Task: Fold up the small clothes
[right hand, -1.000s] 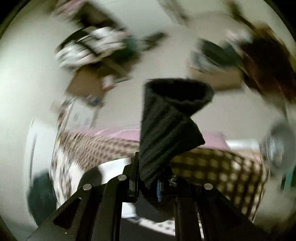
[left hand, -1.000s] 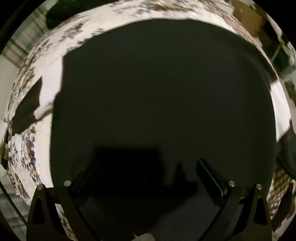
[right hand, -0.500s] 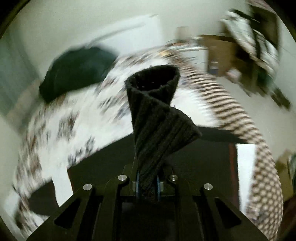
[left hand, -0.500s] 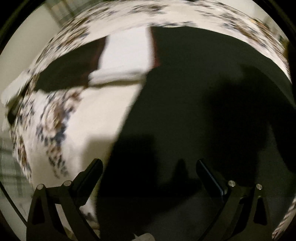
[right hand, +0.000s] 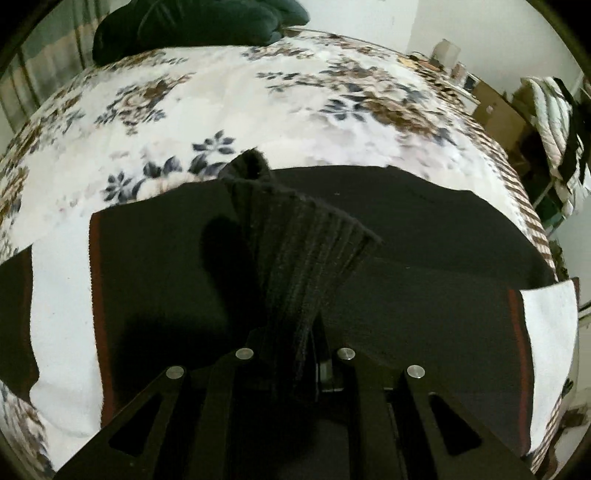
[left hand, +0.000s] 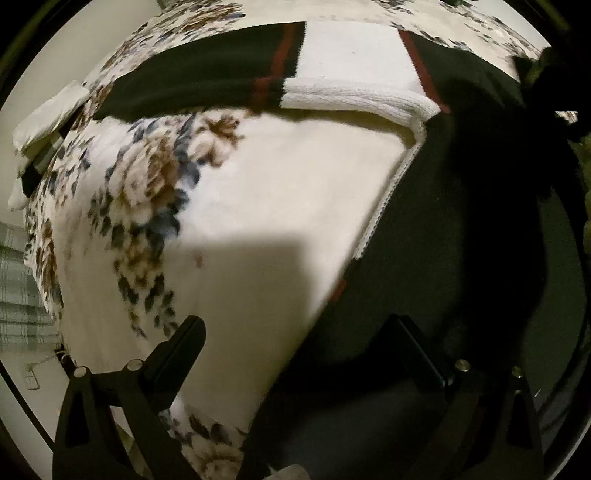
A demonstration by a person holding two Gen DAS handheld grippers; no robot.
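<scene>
Between opening right gripper [right hand: 308, 354] jaws, black sock [right hand: 306, 251]

Bedcover: I see a fleecy white blanket with brown and blue flower print [right hand: 295, 92] spread over the bed.
Far left: a dark green puffy bundle of cloth [right hand: 199, 22] lies at the blanket's far edge.
Far right: I make out brown cardboard boxes [right hand: 498, 110] on the floor, near a quilted white and black hanging cloth [right hand: 554, 110].
Left camera, low left: pale green checked fabric [left hand: 18, 295] beside the bed.
</scene>
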